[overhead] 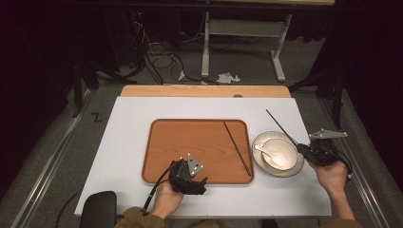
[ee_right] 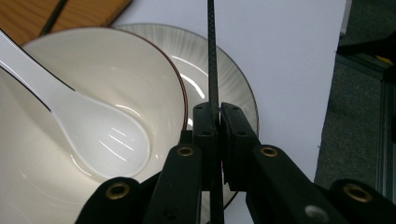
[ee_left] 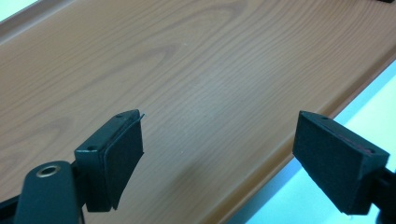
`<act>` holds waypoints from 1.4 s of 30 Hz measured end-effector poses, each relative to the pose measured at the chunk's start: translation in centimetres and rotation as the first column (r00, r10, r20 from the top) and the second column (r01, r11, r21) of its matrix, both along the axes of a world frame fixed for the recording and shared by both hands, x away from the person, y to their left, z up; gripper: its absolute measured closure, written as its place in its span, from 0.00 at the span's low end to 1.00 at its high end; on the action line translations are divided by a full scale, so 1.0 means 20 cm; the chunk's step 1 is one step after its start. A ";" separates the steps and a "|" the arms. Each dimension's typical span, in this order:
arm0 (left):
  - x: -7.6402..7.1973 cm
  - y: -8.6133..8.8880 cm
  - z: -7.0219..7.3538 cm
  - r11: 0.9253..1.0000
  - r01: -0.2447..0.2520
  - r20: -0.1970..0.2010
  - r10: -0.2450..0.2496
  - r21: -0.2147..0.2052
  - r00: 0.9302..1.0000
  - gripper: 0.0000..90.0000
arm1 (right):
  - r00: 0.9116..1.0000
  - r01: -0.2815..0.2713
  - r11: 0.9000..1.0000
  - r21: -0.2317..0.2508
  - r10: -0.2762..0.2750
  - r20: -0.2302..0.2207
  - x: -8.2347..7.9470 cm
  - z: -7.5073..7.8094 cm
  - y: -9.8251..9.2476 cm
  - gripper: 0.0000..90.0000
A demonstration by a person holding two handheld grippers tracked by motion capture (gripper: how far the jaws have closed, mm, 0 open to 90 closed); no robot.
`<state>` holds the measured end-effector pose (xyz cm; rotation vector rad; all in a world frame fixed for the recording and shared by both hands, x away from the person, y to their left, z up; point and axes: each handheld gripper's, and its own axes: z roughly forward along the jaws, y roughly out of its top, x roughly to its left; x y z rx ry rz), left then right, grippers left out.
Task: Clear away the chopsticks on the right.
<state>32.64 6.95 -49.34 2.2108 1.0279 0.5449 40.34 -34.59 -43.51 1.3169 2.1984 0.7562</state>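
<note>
Hovering low-centre with jaws wide and empty over the rectangular wooden tray point(overhead: 190, 142), the left gripper point(overhead: 190, 176) idles while, right of frame, the right gripper point(overhead: 311, 153) pinches a thin black chopstick point(overhead: 281, 126) beside the white bowl point(overhead: 280, 153); I'd keep it level.

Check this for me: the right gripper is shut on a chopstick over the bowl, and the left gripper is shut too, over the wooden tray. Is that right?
Not quite. The left gripper is open: the left gripper view shows its jaws standing wide apart over the wooden tray, holding nothing. The rest holds: the right gripper is shut on a chopstick beside the bowl.
</note>
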 end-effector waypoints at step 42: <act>0.00 0.00 0.00 1.000 -0.002 0.001 0.002 0.001 1.000 0.18 | 0.896 -0.431 0.890 -0.148 0.403 -0.185 -0.18 -0.22 0.91 0.95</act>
